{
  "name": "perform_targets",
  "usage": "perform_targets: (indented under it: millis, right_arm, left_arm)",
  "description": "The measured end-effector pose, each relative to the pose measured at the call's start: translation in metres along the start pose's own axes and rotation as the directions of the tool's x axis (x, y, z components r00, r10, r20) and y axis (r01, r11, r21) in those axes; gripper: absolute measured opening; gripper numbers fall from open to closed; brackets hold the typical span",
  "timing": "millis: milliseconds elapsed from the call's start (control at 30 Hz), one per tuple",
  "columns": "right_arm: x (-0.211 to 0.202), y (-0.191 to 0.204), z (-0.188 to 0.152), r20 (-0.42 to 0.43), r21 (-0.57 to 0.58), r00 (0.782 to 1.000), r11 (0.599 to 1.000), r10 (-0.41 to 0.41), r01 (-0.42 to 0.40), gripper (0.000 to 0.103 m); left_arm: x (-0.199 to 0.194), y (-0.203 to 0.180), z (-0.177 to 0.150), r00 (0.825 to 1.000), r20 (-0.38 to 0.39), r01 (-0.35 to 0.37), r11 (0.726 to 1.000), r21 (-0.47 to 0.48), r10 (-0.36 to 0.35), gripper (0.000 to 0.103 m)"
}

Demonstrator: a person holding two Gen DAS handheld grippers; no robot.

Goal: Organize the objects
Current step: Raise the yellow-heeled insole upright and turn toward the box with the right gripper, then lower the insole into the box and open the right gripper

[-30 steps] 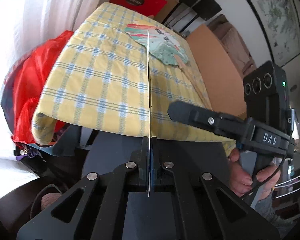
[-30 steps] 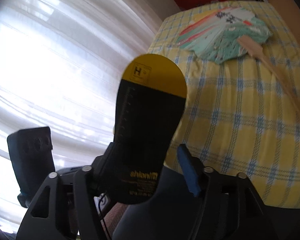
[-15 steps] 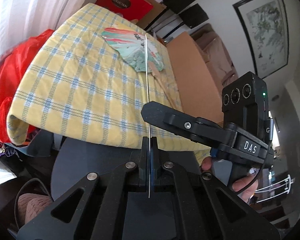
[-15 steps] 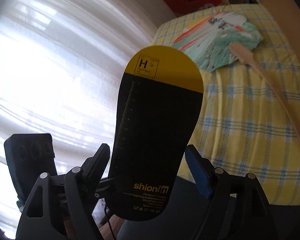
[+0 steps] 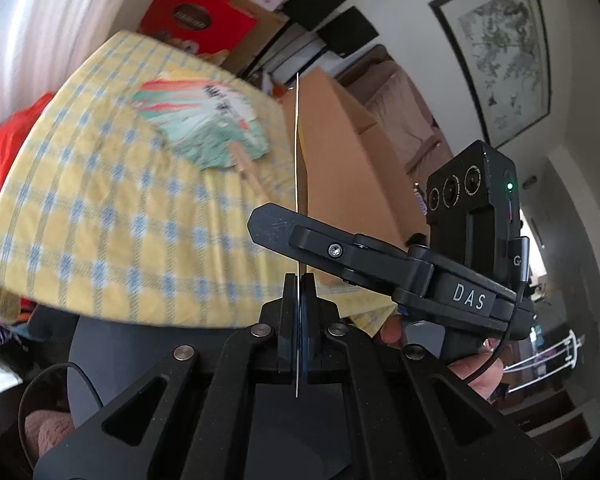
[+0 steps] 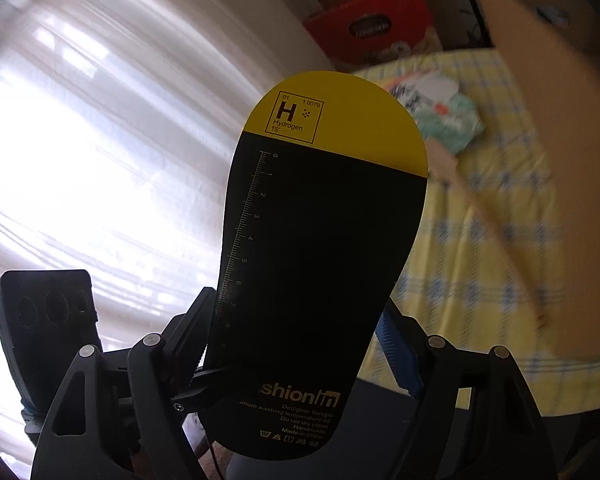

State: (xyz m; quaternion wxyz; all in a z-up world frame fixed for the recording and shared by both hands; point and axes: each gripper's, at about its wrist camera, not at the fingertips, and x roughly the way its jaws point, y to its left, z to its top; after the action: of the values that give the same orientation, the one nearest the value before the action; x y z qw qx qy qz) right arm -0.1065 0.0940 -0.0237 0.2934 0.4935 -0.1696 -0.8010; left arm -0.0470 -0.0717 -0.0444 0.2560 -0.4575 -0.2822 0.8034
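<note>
The left claw (image 5: 300,280) is clenched on the black-and-yellow insole (image 6: 320,260), held upright in the air between the released right claw's (image 6: 296,340) fingers, so sorting looks barely begun, with the paper fan (image 5: 204,120) lying on the checked bench (image 5: 100,220).

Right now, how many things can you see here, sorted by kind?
Card: 1
Fan: 1
Grippers: 2 (left gripper, right gripper)
Red box: 1
Cardboard box: 1
Picture: 1
Total: 7
</note>
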Motion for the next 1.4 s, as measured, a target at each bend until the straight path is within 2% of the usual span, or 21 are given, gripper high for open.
perform_targets:
  millis: [167, 367, 600, 800, 833, 900, 967, 1067, 1200, 1300, 1333, 1367, 1400]
  right_arm:
    - [-0.031, -0.005, 0.021, 0.06, -0.013, 0.997, 0.999, -0.049, 0.05, 0.078]
    - [-0.081, -0.029, 0.047, 0.15, 0.013, 0.982, 0.993, -0.115, 0.114, 0.078]
    - [-0.127, -0.078, 0.072, 0.193, 0.076, 0.96, 0.979, -0.203, 0.191, 0.078]
    - [-0.149, -0.12, 0.081, 0.201, 0.129, 0.944, 0.963, -0.26, 0.238, 0.078]
    - [-0.152, -0.127, 0.081, 0.197, 0.139, 0.944, 0.96, -0.266, 0.242, 0.078]
    - [-0.154, -0.142, 0.082, 0.198, 0.167, 0.936, 0.951, -0.292, 0.261, 0.079]
    - [-0.156, -0.155, 0.08, 0.194, 0.194, 0.924, 0.936, -0.33, 0.294, 0.08]
    - [-0.153, -0.18, 0.082, 0.161, 0.22, 0.909, 0.912, -0.384, 0.346, 0.08]
    - [-0.156, -0.19, 0.067, 0.124, 0.24, 0.866, 0.862, -0.484, 0.447, 0.08]
    - [-0.163, -0.188, 0.06, 0.142, 0.238, 0.857, 0.857, -0.496, 0.457, 0.08]
    - [-0.166, -0.185, 0.057, 0.155, 0.233, 0.857, 0.861, -0.492, 0.452, 0.08]
    - [-0.168, -0.181, 0.057, 0.167, 0.224, 0.857, 0.865, -0.488, 0.449, 0.08]
    - [-0.17, -0.173, 0.056, 0.185, 0.207, 0.852, 0.867, -0.489, 0.453, 0.08]
  left_arm:
    - [0.01, -0.03, 0.021, 0.999, -0.009, 0.049, 0.998, 0.044, -0.049, 0.001]
    - [0.036, -0.08, 0.048, 0.995, -0.017, 0.096, 0.986, 0.134, -0.094, 0.002]
    - [0.093, -0.137, 0.072, 0.993, -0.066, 0.105, 0.971, 0.215, -0.093, 0.005]
    - [0.142, -0.163, 0.083, 0.991, -0.115, 0.094, 0.968, 0.235, -0.068, 0.007]
    - [0.148, -0.164, 0.084, 0.991, -0.122, 0.085, 0.968, 0.238, -0.058, 0.011]
    - [0.161, -0.166, 0.086, 0.993, -0.12, 0.044, 0.966, 0.253, -0.014, 0.025]
    - [0.167, -0.165, 0.087, 0.993, -0.117, 0.023, 0.965, 0.262, 0.008, 0.042]
    - [0.167, -0.16, 0.088, 0.993, -0.118, 0.022, 0.965, 0.263, 0.01, 0.051]
    - [0.152, -0.154, 0.091, 0.996, -0.089, 0.001, 0.963, 0.271, 0.024, 0.057]
    - [0.138, -0.149, 0.095, 0.996, -0.066, -0.033, 0.961, 0.274, 0.053, 0.06]
    - [0.135, -0.148, 0.098, 0.996, -0.064, -0.04, 0.961, 0.272, 0.059, 0.064]
    - [0.132, -0.145, 0.099, 0.996, -0.061, -0.049, 0.963, 0.266, 0.067, 0.075]
    - [0.127, -0.141, 0.1, 0.996, -0.053, -0.057, 0.965, 0.255, 0.073, 0.078]
